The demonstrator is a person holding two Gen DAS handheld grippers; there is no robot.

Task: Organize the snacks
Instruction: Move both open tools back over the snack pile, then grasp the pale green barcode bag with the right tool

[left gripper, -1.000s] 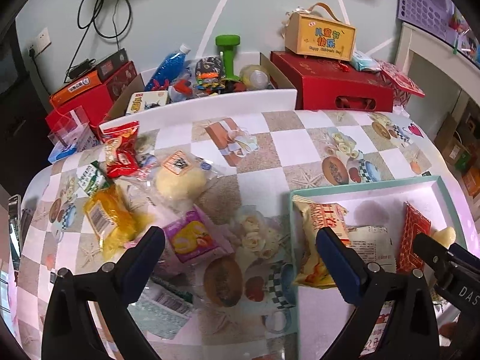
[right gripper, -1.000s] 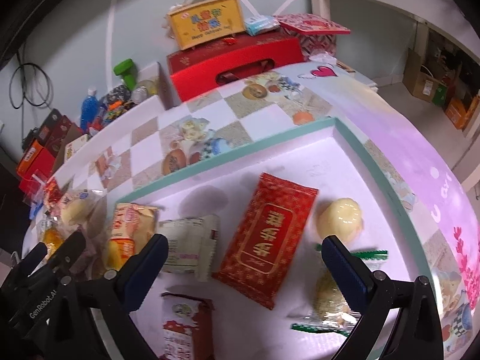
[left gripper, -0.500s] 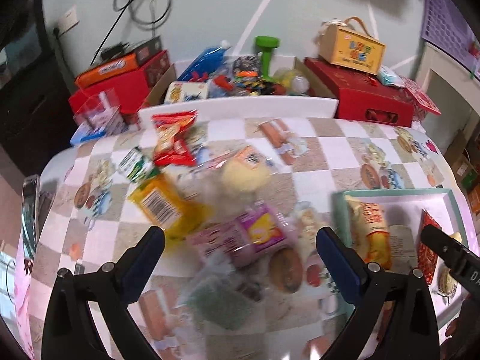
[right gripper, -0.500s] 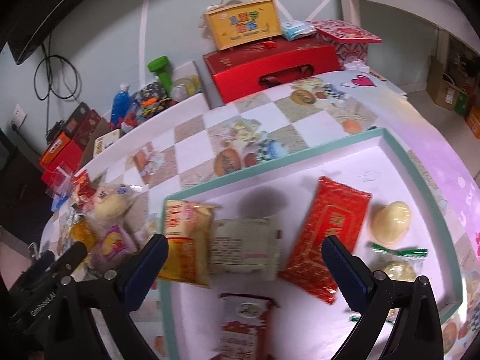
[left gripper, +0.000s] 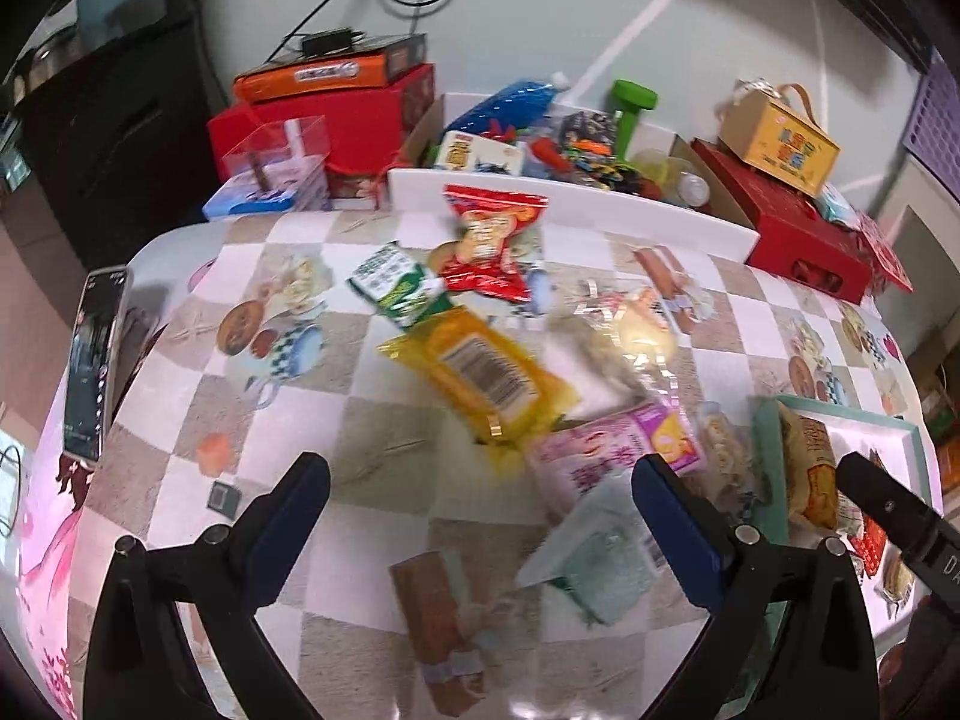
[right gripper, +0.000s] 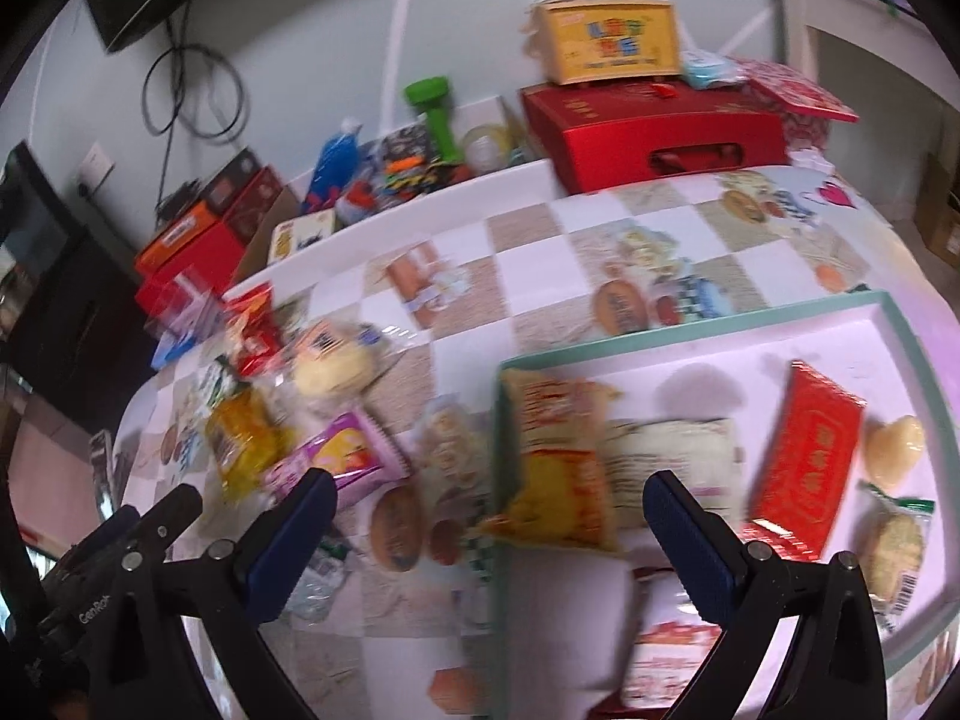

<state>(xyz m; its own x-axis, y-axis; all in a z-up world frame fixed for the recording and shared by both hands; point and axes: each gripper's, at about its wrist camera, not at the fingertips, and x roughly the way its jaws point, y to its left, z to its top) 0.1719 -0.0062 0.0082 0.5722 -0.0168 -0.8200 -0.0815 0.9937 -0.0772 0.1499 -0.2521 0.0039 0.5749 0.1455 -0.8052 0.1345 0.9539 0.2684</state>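
I hold the left gripper (left gripper: 480, 504) with fingers wide apart and empty, above the loose snacks on the checkered table (left gripper: 288, 396): a yellow packet (left gripper: 480, 378) at 12 o'clock, a pink packet (left gripper: 618, 450) at 2. My right gripper (right gripper: 486, 516), also spread and empty, hovers over the teal-rimmed tray (right gripper: 672, 339), an orange-yellow chip bag (right gripper: 558, 468) between its fingers.

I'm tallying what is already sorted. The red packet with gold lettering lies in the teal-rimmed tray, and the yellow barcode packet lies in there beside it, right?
Not quite. The red packet does lie in the teal-rimmed tray, but the yellow barcode packet is still out on the checkered tablecloth among the unsorted snacks, as the left wrist view shows.
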